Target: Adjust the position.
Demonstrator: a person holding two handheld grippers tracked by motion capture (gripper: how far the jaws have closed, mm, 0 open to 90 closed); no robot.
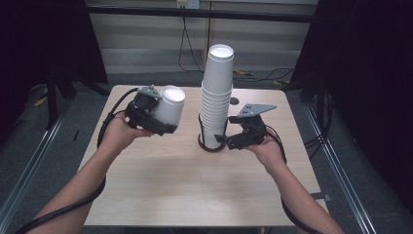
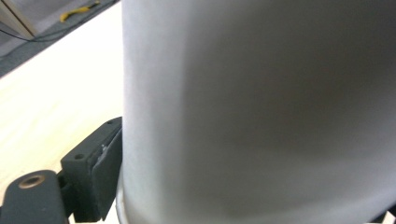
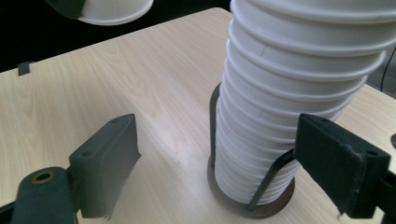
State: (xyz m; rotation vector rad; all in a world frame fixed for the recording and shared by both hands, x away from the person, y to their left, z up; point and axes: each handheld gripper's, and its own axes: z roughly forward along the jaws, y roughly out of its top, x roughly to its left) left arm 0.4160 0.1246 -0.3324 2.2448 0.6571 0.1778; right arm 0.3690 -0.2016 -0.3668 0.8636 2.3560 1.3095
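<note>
Two grippers work: the left gripper (image 1: 163,119) clamps a lone paper cup (image 1: 169,105) aloft; the right gripper (image 1: 228,139), jaws wide and empty, flanks the cup stack (image 1: 216,97), probably steadying it.

Cup (image 2: 261,112) blurred, edges cut off

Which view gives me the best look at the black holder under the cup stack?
The right gripper view: the holder shows its round base and side struts close up. The high view shows it small; the left gripper view shows the held cup.
</note>
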